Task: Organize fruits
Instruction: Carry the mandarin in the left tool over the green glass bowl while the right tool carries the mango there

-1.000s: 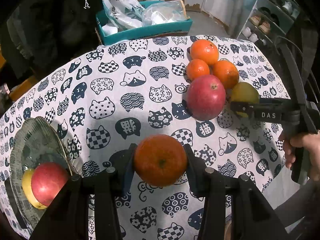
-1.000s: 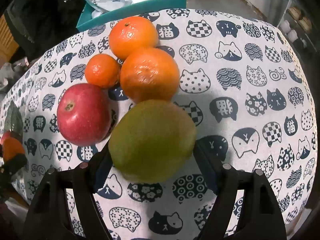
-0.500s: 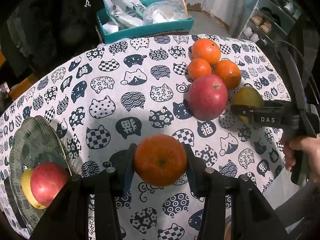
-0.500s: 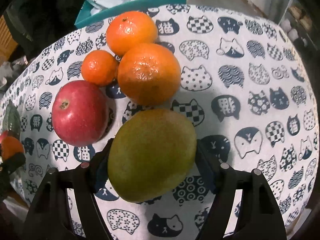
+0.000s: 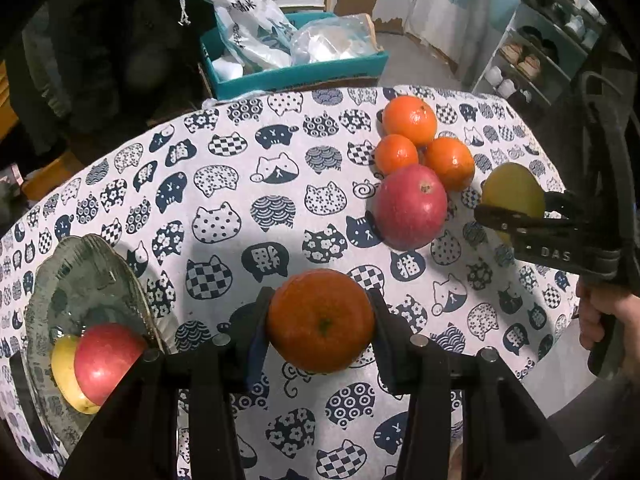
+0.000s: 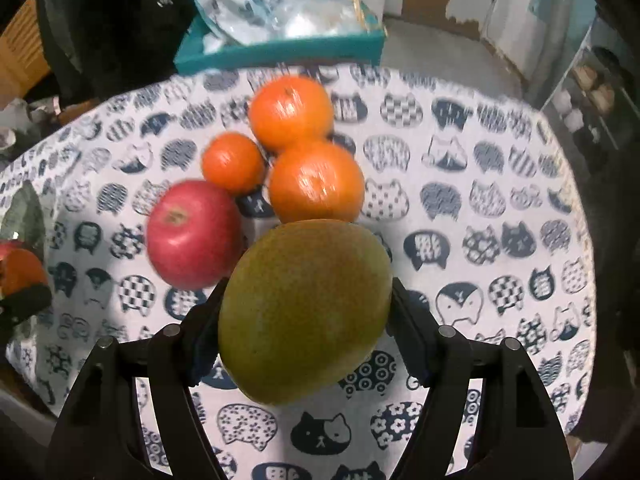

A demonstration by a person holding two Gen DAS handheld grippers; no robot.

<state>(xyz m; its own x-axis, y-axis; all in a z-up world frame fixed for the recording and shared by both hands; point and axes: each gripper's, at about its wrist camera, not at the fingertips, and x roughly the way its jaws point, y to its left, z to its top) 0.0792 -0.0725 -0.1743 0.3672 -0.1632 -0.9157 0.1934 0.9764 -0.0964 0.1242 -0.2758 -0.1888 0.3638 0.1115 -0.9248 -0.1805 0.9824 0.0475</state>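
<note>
My left gripper (image 5: 319,308) is shut on an orange (image 5: 320,324), held over the cat-print tablecloth (image 5: 240,200). To its left a greenish glass plate (image 5: 80,276) holds a red apple (image 5: 106,360) and a yellow fruit (image 5: 62,368). My right gripper (image 6: 308,292) is shut on a green-yellow mango (image 6: 306,312), which hangs clear of the cloth. Just behind the mango lie a red apple (image 6: 194,236) and three oranges (image 6: 316,182) in a cluster. The left wrist view shows the right gripper (image 5: 516,216) with the mango (image 5: 512,192) at the right.
A teal box (image 5: 296,76) with plastic bags stands beyond the table's far edge. A shoe rack (image 5: 540,52) is at the far right. A person's hand (image 5: 608,320) grips the right tool's handle. Bare cloth lies between the plate and the fruit cluster.
The right gripper has closed tighter on the mango and raised it off the cloth, away from the fruit cluster. The left gripper and its orange have stayed put.
</note>
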